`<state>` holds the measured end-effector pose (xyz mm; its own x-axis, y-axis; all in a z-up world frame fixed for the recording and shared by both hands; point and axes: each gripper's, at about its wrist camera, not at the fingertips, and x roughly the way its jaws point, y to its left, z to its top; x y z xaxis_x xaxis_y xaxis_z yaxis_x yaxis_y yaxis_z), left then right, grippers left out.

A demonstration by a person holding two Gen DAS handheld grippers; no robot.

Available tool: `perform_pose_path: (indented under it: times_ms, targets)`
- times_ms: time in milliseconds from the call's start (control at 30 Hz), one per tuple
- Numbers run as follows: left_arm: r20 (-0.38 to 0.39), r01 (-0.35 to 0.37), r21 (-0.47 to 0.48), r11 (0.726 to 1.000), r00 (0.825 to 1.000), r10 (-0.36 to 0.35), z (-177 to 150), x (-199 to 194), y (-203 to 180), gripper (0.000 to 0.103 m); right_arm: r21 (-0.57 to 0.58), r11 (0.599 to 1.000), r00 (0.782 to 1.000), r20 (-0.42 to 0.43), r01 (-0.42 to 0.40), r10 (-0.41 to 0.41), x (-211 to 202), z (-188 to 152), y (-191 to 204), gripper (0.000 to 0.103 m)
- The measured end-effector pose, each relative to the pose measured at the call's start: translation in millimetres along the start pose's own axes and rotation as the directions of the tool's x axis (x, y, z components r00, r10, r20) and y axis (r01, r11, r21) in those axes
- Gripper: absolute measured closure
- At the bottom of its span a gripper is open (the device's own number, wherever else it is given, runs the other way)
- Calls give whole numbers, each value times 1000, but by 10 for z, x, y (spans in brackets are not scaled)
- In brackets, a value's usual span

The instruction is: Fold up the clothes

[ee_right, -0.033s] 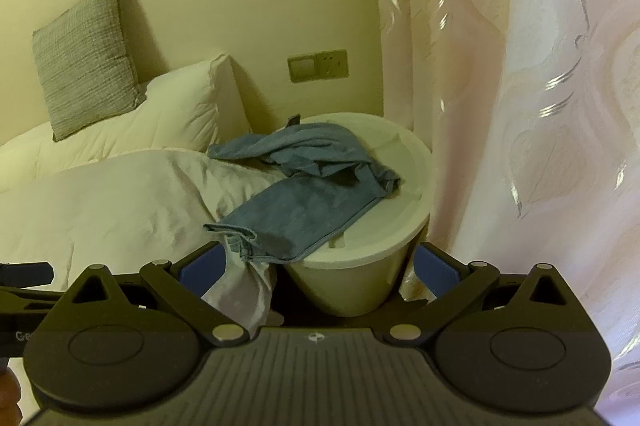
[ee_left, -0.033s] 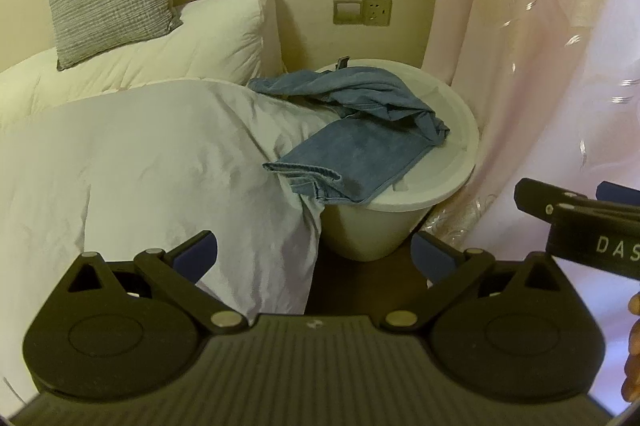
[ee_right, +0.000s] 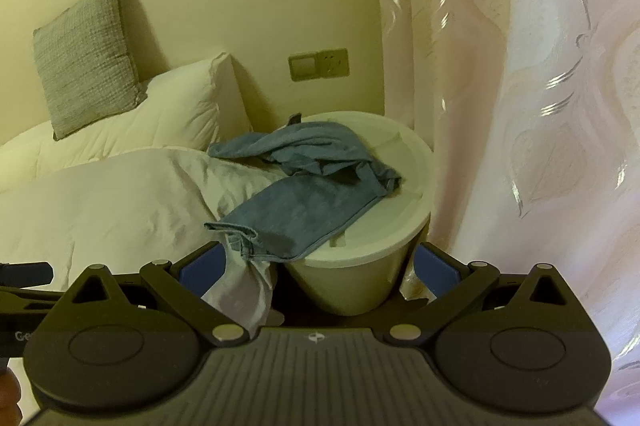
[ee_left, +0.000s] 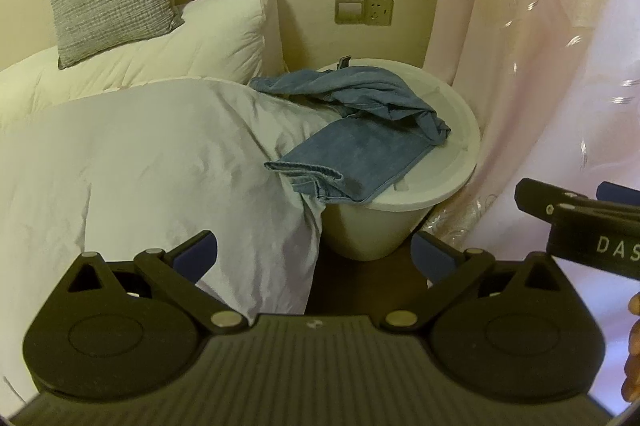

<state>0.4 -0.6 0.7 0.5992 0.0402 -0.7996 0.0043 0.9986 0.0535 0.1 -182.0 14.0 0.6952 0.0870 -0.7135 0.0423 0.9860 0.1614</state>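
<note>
From your left wrist view, the left gripper [ee_left: 314, 254] stands wide open with nothing in it, well short of the jeans [ee_left: 360, 138], which lie crumpled across the round white table [ee_left: 460, 162], one leg hanging over its near edge against the duvet [ee_left: 140, 166]. No fold is made yet; everything is left. From your right wrist view, the right gripper [ee_right: 316, 266] is equally spread and empty; the table's far edge and the waistband are hidden under bunched denim.
</note>
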Motion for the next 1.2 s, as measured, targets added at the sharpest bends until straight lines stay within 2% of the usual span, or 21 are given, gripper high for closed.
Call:
perform_pose_path:
  times_ms: [133, 233, 400, 1200]
  targets:
    - [23, 18, -30, 999, 1000, -17, -28, -66, 55, 1, -27, 999, 999, 44, 17, -16, -86, -73, 71, 0]
    - [8, 10, -34, 999, 1000, -10, 3, -35, 105, 1, -43, 998, 999, 19, 44, -43, -53, -87, 233, 0]
    - [17, 14, -33, 999, 1000, -13, 5, -79, 213, 1, -25, 1000, 1000, 4, 12, -12, -38, -26, 200, 0]
    - [41, 36, 1, 999, 999, -36, 122, -23, 331, 1, 7, 999, 998, 43, 37, -37, -22, -44, 276, 0]
